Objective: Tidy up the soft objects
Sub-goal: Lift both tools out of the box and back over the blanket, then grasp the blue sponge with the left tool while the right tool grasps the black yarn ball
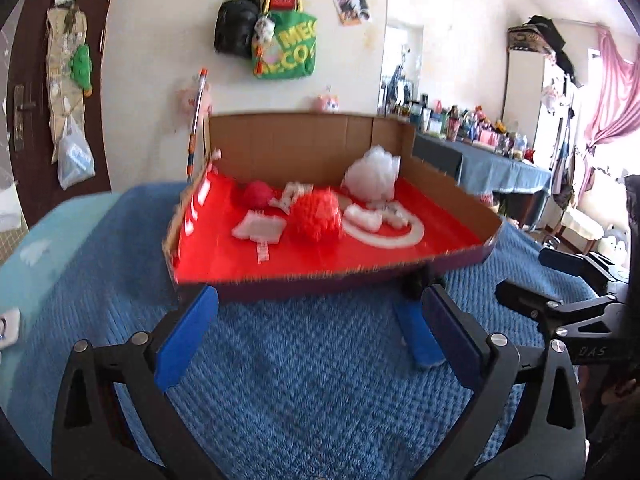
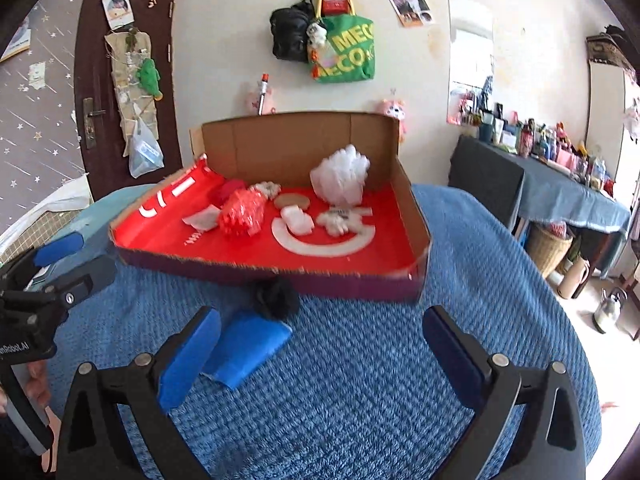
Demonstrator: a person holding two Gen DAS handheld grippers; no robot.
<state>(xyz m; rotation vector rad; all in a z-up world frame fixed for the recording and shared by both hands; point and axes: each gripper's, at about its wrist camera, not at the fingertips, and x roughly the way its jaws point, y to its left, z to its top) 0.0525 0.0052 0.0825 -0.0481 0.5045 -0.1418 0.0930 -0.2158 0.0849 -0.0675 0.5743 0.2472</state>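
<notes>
A shallow cardboard box (image 1: pixel 308 144) (image 2: pixel 360 284) with a red floor sits on the blue cover. In it lie a white mesh puff (image 1: pixel 374 178) (image 2: pixel 342 176), a red mesh puff (image 1: pixel 316 216) (image 2: pixel 242 214), a dark red ball (image 1: pixel 258 194) (image 2: pixel 230 190), a white pad (image 1: pixel 260 230) (image 2: pixel 204 218), a white sponge (image 1: pixel 362 218) (image 2: pixel 298 220) and a small white plush (image 2: pixel 340 220). Outside the box, at its front wall, lie a black puff (image 2: pixel 276 294) and a blue cloth (image 1: pixel 418 336) (image 2: pixel 250 346). My left gripper (image 1: pixel 320 336) and right gripper (image 2: pixel 320 356) are both open and empty, short of the box.
The blue knitted cover (image 1: pixel 300 380) (image 2: pixel 380 380) spreads under the box. My right gripper shows at the right of the left wrist view (image 1: pixel 568 300); my left gripper shows at the left of the right wrist view (image 2: pixel 56 276). A cluttered table (image 2: pixel 560 176) and a kettle (image 2: pixel 608 310) stand right.
</notes>
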